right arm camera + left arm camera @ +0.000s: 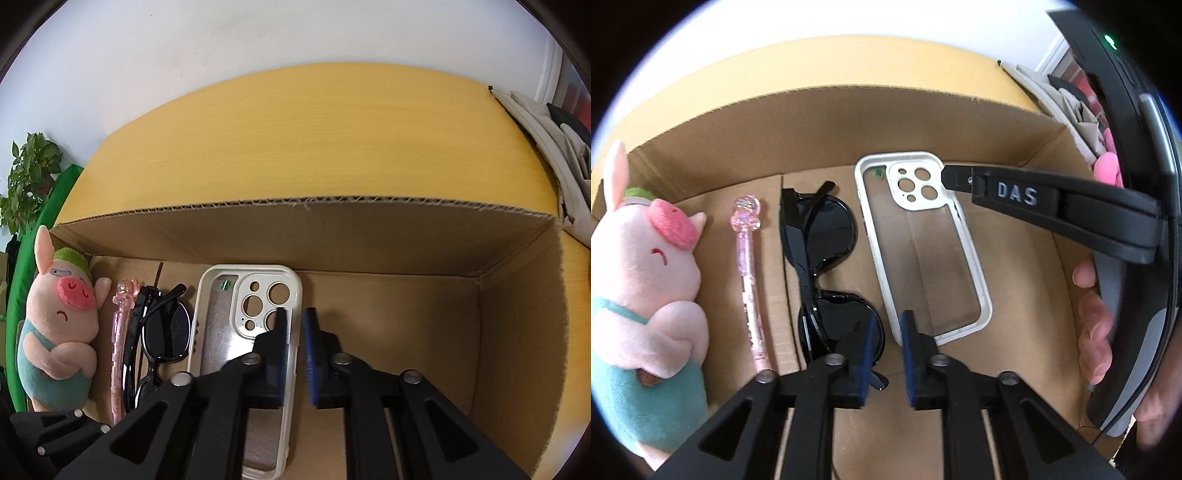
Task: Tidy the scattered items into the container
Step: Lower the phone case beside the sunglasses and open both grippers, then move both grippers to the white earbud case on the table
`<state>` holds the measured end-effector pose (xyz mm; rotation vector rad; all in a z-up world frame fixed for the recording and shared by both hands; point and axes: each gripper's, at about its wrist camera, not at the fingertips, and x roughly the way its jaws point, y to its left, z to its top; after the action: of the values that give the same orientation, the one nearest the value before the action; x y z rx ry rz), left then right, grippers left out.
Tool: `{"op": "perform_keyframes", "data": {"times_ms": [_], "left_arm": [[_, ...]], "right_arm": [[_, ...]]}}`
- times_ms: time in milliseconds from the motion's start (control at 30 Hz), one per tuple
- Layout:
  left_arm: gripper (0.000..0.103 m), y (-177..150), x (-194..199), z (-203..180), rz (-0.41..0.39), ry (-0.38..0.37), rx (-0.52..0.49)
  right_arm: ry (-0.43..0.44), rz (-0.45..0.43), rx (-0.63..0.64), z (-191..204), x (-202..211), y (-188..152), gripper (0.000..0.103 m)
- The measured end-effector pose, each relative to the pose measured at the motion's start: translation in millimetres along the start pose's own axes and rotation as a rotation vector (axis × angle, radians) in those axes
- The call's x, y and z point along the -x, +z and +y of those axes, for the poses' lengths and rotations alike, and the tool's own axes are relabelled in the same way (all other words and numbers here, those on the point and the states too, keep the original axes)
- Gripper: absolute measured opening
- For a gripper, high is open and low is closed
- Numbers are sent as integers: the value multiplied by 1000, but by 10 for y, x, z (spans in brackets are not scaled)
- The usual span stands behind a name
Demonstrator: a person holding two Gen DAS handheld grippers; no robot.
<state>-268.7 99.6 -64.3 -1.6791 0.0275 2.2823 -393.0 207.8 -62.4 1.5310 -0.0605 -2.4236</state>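
A cardboard box (849, 122) (369, 236) holds a pink pig plush (646, 280) (61, 332), a pink pen (750, 273) (120, 350), black sunglasses (820, 258) (162, 332) and a clear phone case with a white rim (923, 251) (229, 332), side by side on the floor of the box. My left gripper (889, 328) is open and empty, just above the near end of the case and the sunglasses. My right gripper (294, 325) is open and empty, straddling the case's right rim. Its finger shows in the left wrist view (1034, 199).
The box stands on a yellow table (314, 140). White and pink clutter (1104, 162) lies right of the box. A plant (29, 173) and a green object (40, 229) stand at the left. The right half of the box floor (399, 325) is bare.
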Motion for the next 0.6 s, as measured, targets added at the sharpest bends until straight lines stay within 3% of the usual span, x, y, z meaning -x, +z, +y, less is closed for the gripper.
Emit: {"op": "perform_keyframes", "data": {"times_ms": [33,67,133,200,300,333,367,467,600], "left_arm": [[29,-1,39,28,-8,1,8],[36,-20,103,52,-24,-8,15],[38,-75,237,81,-59,-18,21],[38,-128,382,55,-97,-9,14],[44,-352,792,56,-233,16,9],[53,-461,962,52,-293,34,10],[61,-586,1112,42,-348,54,9],[74,-921,1474,-32,-488,98,2],[78,-1342,1688,-165,-602,139,23]], "right_arm": [[2,-12,1,-5,63,-9,38],[6,-24,2,-11,130,-3,43],[9,-50,3,-13,266,3,63],[29,-75,3,27,432,-55,75],[60,-103,25,61,757,-269,91],[93,-99,42,82,880,-381,97],[118,-97,60,104,981,-476,97],[111,-125,114,271,1243,-791,102],[-11,-239,201,567,1693,-1474,103]]}}
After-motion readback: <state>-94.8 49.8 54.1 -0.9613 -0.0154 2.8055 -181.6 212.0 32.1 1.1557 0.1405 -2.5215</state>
